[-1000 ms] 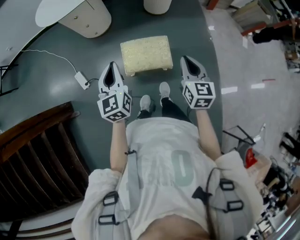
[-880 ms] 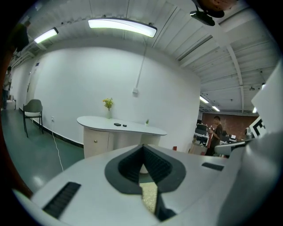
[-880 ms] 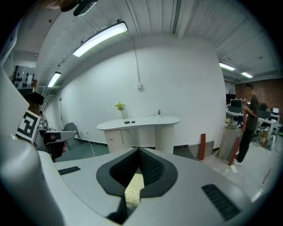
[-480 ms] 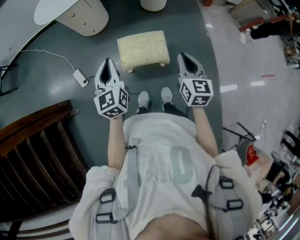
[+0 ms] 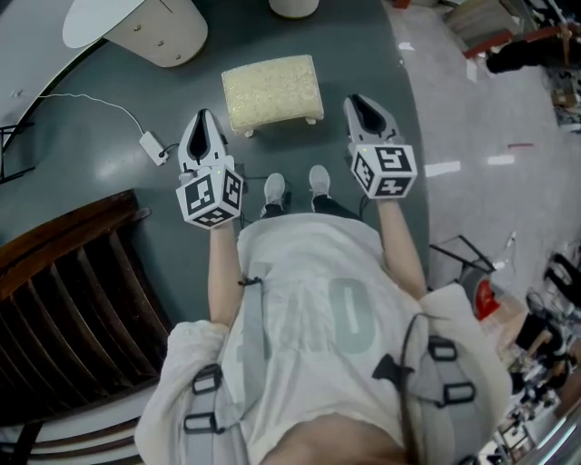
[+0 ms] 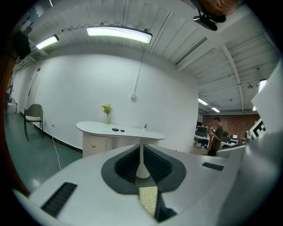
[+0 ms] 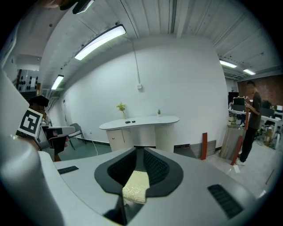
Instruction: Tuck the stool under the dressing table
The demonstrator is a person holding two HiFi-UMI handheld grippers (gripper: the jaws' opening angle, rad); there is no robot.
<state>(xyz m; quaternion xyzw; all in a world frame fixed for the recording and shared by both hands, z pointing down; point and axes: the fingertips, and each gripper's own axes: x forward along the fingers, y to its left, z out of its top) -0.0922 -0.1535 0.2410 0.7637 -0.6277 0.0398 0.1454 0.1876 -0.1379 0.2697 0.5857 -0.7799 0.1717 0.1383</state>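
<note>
L gripper (image 5: 202, 118) & R gripper (image 5: 357, 102) both closed, empty. Cushioned stool (image 5: 270, 91) on floor (image 5: 363, 54) ahead, apart from dressing table (image 5: 136, 27).

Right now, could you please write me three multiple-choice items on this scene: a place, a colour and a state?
1. Where is the stool?
A. on a desk top
B. on the floor just ahead of the person's shoes
C. on a chair seat
2. What colour is the stool's top?
A. red
B. black
C. cream
3. How do the left gripper and right gripper stand?
A. both shut, empty
B. both shut on the stool
C. both wide open
Answers: 1 B, it stands on the floor before the shoes; 2 C, its top is pale cream; 3 A, each gripper view shows jaws together, gripping nothing.
</note>
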